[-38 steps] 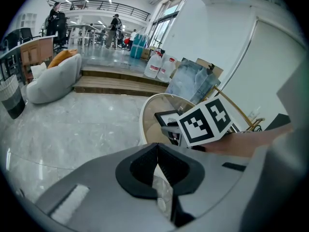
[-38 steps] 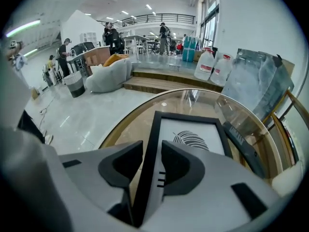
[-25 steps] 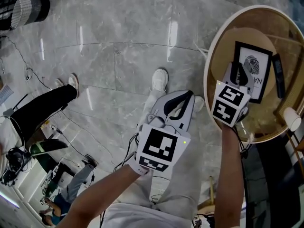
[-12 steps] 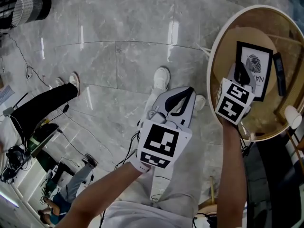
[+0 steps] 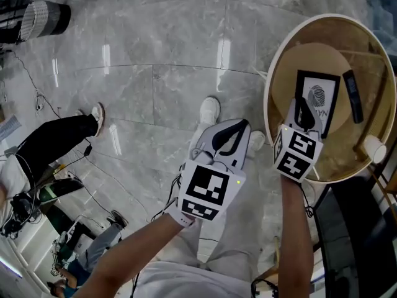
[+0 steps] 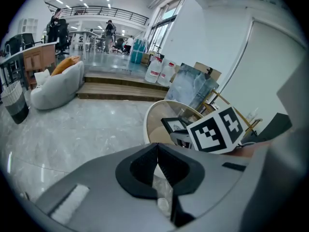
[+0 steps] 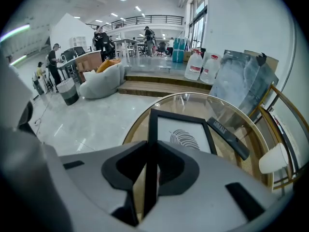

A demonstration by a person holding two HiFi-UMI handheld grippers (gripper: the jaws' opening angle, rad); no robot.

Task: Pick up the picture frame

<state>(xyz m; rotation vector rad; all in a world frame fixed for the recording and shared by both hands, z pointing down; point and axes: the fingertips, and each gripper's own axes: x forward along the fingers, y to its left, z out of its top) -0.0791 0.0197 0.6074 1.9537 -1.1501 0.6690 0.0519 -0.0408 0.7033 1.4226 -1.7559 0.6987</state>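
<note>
Since a second earlier, the right gripper [image 5: 302, 113] had drawn its jaws in on the left edge of the picture frame [image 5: 318, 99], which seemed to be tipping up from the round glass table [image 5: 270, 85]. The left gripper [image 5: 227, 136] hung closed and empty over the floor [image 5: 155, 54]. The lift looked barely begun. Next it called for a steady rise with the pinch kept firm, so the frame would not swing.

The grey left gripper [image 6: 157, 151] is seen with jaws pressed together, empty. Beyond, a black-framed picture [image 6: 172, 124] is partly covered by a black-and-white marker cube [image 6: 216, 129], above a round white-rimmed glass table [image 6: 147, 122].
</note>
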